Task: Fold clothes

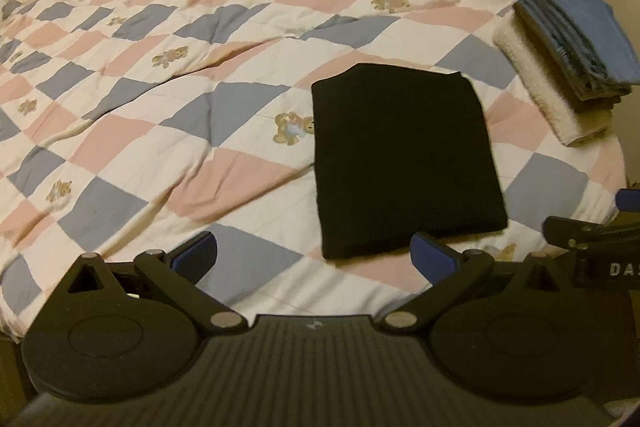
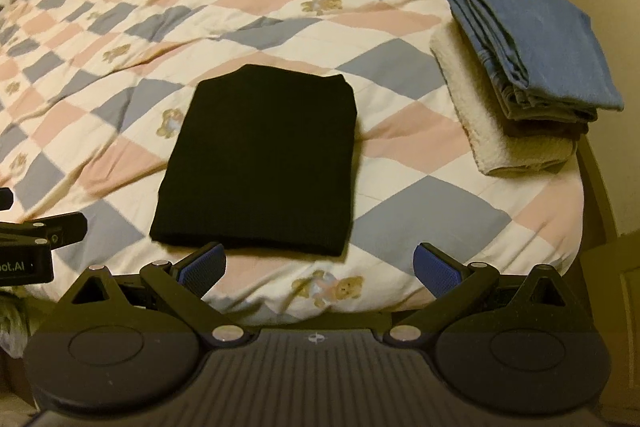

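Two claws, both spread wide and empty: left claw (image 1: 314, 255), right claw (image 2: 320, 263). Black garment (image 2: 260, 163) lies folded into a flat rectangle on the checked quilt (image 2: 420, 211) of the bed, just ahead of both claws, touching neither. Stack of folded laundry (image 2: 520, 67) sits near the bed's right edge (blue piece on top, cream towel underneath), apart from the black garment.
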Tool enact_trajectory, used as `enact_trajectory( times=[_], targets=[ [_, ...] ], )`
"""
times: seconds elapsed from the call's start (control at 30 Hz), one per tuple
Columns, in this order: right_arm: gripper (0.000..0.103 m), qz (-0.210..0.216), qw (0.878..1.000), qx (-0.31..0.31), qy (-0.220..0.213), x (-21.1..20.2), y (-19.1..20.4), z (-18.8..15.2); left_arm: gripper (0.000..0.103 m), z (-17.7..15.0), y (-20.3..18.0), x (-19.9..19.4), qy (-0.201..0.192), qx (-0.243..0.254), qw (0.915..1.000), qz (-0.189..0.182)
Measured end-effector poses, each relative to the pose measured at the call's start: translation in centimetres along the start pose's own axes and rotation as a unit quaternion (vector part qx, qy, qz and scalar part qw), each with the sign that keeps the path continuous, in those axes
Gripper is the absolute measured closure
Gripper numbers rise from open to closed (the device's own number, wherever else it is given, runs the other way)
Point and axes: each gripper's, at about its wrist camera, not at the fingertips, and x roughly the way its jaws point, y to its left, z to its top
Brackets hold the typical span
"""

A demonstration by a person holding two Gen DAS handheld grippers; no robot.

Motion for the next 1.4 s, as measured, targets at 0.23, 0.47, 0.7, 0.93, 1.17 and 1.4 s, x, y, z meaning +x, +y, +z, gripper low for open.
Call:
enact_trajectory(
  times=[0.23,0.47,0.7,0.93,1.17,1.4],
  targets=[
    [0.001,0.094,0.99,0.102,0.003,4.2,-3.8,0.6,0.001,3.1,2.6,5.6,0.036,-0.007,0.9985,-0.041],
    [0.004,0.201,0.948,0.246,0.012,9.6,-10.1,1.2,0.001,5.1,6.0,12.7,0.082,-0.08,0.9818,-0.152],
    [0.009,0.222,0.94,0.259,0.025,15.5,-12.2,3.3,0.001,5.8,7.2,19.2,0.112,-0.117,0.9657,-0.203],
    [0.011,0.234,0.95,0.2,0.049,20.3,-11.9,5.3,0.001,5.0,8.7,22.8,0.112,-0.168,0.9557,-0.214],
    [0.025,0.291,0.94,0.153,0.089,25.1,-11.3,6.7,0.003,4.7,8.3,25.5,0.099,-0.205,0.9381,-0.261],
    [0.042,0.32,0.93,0.146,0.108,27.2,-10.7,7.3,0.05,5.7,6.6,26.2,0.084,-0.162,0.9455,-0.27]
  ],
)
